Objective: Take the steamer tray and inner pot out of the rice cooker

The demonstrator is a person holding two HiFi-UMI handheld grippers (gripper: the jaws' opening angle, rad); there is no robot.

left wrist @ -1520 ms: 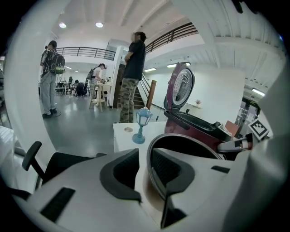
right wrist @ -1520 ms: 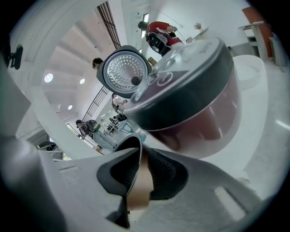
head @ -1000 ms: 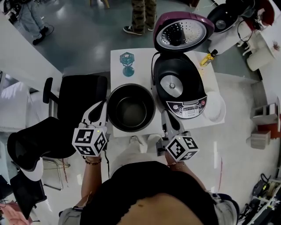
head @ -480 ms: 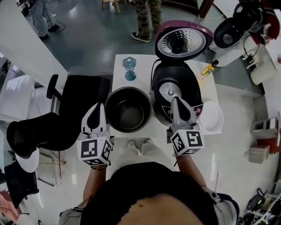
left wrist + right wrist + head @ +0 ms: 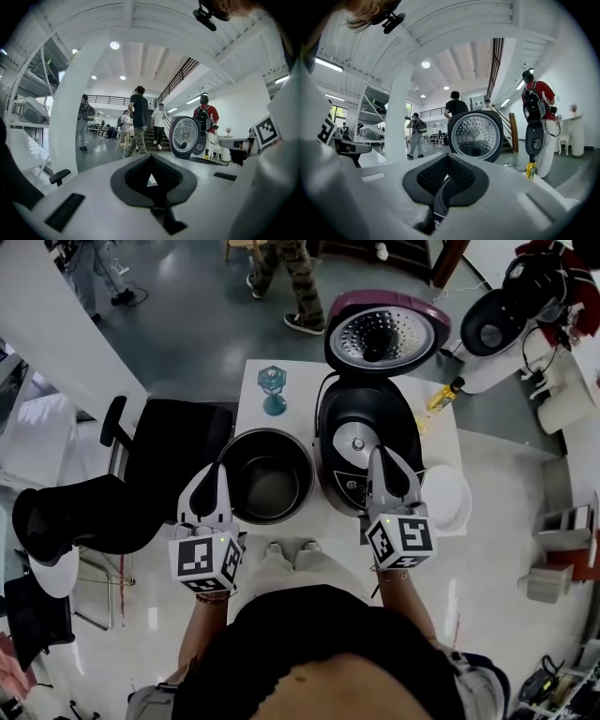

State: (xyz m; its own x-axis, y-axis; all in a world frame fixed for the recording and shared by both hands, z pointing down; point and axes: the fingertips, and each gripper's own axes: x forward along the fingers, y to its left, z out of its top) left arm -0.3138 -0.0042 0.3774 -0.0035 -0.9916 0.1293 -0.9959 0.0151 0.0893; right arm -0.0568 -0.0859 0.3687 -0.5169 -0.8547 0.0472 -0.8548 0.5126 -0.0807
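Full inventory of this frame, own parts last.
table: 1, white, centre
rice cooker: 1, black, purple lid open, table's right half
inner pot: 1, dark, left of cooker
goblet: 1, teal, table's far left
bottle: 1, yellow, table's far right
round tray: 1, white, table's near right
office chair: 1, black, left of table
bystanders: several, floor beyond table
left gripper: 1, white, shut, empty, beside pot
right gripper: 1, white, shut, empty, at cooker front

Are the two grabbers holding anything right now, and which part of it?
Nothing is held. The left gripper and the right gripper are both shut and empty. The inner pot stands by itself beside the rice cooker.
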